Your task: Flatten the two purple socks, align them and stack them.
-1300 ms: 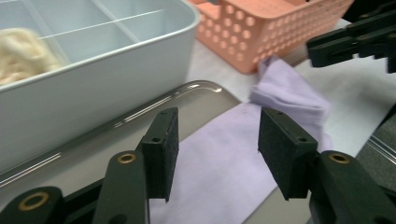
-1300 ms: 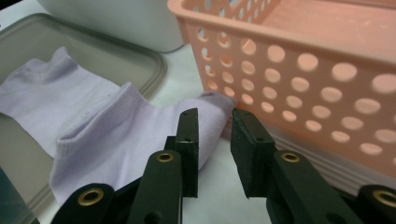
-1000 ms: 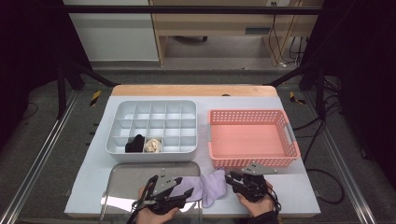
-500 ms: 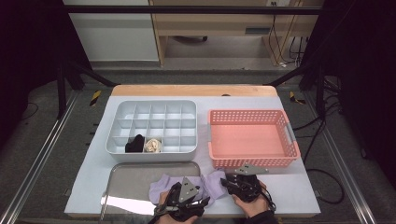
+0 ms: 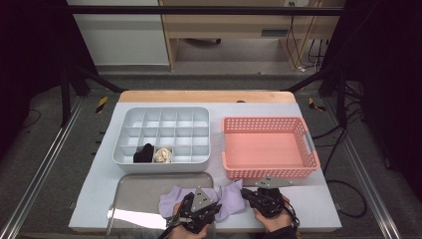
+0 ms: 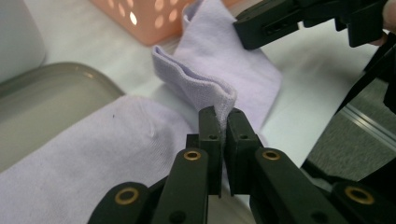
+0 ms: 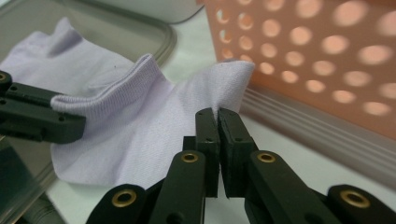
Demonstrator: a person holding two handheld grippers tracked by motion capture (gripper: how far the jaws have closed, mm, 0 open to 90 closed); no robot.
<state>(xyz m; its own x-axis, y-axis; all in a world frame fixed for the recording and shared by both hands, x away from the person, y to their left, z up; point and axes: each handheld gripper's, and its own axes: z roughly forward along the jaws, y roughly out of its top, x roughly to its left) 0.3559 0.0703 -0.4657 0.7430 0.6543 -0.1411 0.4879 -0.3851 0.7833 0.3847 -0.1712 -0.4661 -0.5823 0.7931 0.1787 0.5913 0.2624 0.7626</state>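
Observation:
A lilac sock (image 5: 226, 198) lies at the table's front edge, partly on the metal tray (image 5: 139, 191) and partly on the white table. In the left gripper view my left gripper (image 6: 223, 116) pinches a raised fold of the sock's (image 6: 116, 140) ribbed edge; its jaws have just been closing. My right gripper (image 7: 217, 116) is shut on a corner of the sock (image 7: 140, 107) beside the pink basket (image 7: 327, 56), its jaws also just closed. From above, the left gripper (image 5: 217, 205) and right gripper (image 5: 244, 193) hold opposite ends of the same cuff.
A grey compartment box (image 5: 164, 112) stands behind the tray, with a black bundle (image 5: 145, 153) and a cream bundle (image 5: 162, 155) in its front cells. The pink basket (image 5: 268, 122) sits close behind the right hand. The table's front edge is right at both hands.
My left gripper has moved right, off the tray and onto the sock, and has shut on a fold. The sock now spreads left onto the tray. The right gripper has hardly moved.

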